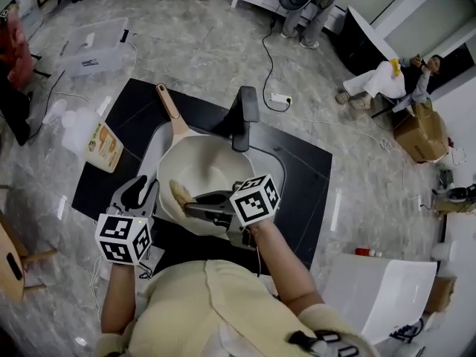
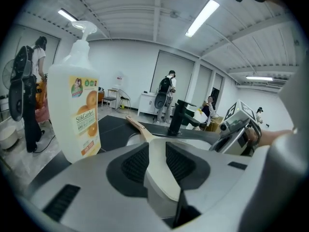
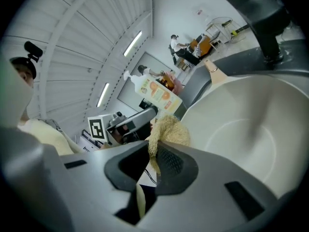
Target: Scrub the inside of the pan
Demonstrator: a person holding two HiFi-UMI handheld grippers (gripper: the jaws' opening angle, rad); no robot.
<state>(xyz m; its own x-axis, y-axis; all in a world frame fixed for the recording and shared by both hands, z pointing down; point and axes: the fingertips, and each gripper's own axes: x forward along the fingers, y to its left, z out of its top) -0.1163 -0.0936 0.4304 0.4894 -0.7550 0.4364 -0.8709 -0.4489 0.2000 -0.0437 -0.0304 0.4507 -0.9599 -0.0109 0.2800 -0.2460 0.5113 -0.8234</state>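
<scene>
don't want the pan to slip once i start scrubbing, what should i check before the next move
1. left gripper shut on the pan rim: ok
2. right gripper shut on the scrubber: ok
3. scrubber over the pan's inside: ok
4. scrubber touching the pan: cannot tell
5. pan soaped: cannot tell
6. faucet apart from the scrubber: ok

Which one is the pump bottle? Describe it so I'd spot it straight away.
Start at the black worktop with the cream pan in its sink. At the worktop's left edge stands a white pump bottle, the only thing there with oranges pictured on its label.
</scene>
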